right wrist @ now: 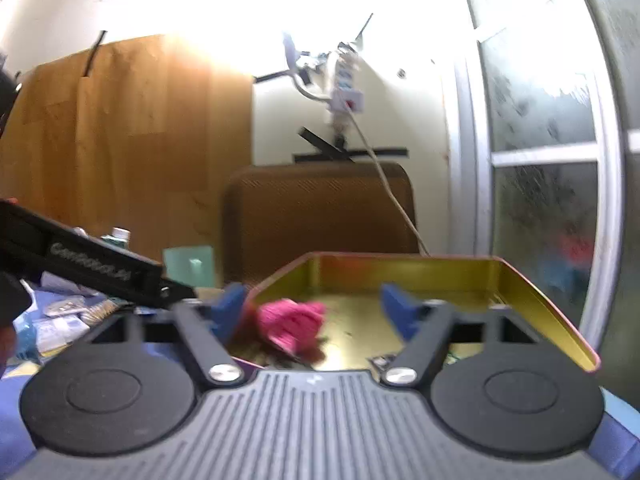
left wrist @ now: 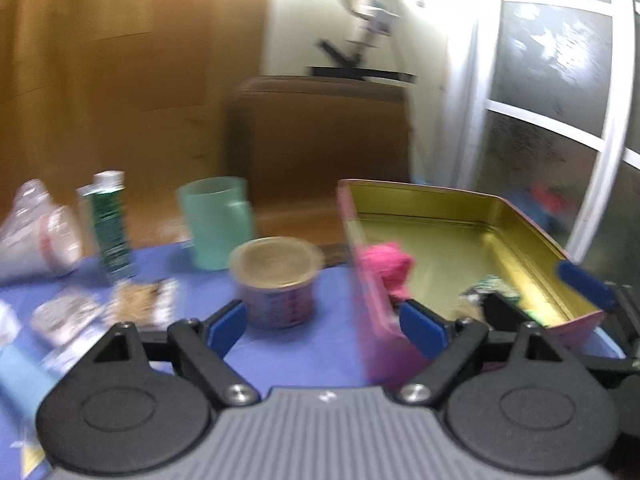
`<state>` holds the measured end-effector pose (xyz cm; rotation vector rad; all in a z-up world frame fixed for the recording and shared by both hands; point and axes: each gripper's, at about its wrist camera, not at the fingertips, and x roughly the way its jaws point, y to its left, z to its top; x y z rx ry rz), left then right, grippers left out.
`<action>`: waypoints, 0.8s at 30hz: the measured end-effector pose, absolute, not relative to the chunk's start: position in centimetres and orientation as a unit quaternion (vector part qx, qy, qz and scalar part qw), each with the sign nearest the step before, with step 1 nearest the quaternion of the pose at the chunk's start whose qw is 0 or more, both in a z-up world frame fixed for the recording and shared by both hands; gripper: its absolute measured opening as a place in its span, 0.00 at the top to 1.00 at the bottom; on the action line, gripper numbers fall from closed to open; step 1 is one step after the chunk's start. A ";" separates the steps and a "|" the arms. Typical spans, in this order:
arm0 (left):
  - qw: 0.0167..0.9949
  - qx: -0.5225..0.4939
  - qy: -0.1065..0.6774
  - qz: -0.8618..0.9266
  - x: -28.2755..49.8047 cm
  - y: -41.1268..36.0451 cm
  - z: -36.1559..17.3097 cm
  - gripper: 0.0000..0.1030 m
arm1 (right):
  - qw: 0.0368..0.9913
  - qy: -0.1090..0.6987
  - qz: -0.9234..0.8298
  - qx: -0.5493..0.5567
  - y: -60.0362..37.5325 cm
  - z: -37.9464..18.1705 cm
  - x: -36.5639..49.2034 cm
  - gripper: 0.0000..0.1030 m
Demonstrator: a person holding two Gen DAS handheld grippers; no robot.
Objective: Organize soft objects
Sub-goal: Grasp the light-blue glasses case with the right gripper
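Nearest in the left wrist view, the left gripper (left wrist: 325,326) has its blue-tipped fingers spread wide apart with nothing between them, low over a blue tablecloth (left wrist: 280,352). Just beyond the fingers stands a small round tub (left wrist: 276,282) with a tan lid. To its right sits an open tin box (left wrist: 460,264), pink outside and gold inside. A pink knitted soft object (left wrist: 390,270) lies inside the tin, against its near left wall. The blue tip of the other gripper shows over the tin's right wall. Farther left stand a green translucent cup (left wrist: 218,222) and a green carton (left wrist: 110,226), with blurred packets beside them.

In the right wrist view, the right gripper (right wrist: 316,310) is also spread open and empty, at the tin's (right wrist: 540,304) near edge. The pink soft object (right wrist: 292,320) lies just beyond, nearer the left finger. A brown chair back (right wrist: 320,208) stands behind the table.
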<state>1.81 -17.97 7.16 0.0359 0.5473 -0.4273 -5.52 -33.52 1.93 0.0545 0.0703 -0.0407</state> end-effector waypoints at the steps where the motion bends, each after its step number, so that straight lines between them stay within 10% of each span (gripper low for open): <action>1: 0.943 0.012 0.266 -0.200 1.6 -16.7 7.1 0.16 | 0.999 0.020 -0.011 0.037 -32.9 1.9 -5.7 0.00; 24: 0.941 -0.240 0.239 -0.007 -3.2 10.3 0.3 0.24 | 0.928 0.153 0.311 -0.137 -10.2 1.1 3.3 0.07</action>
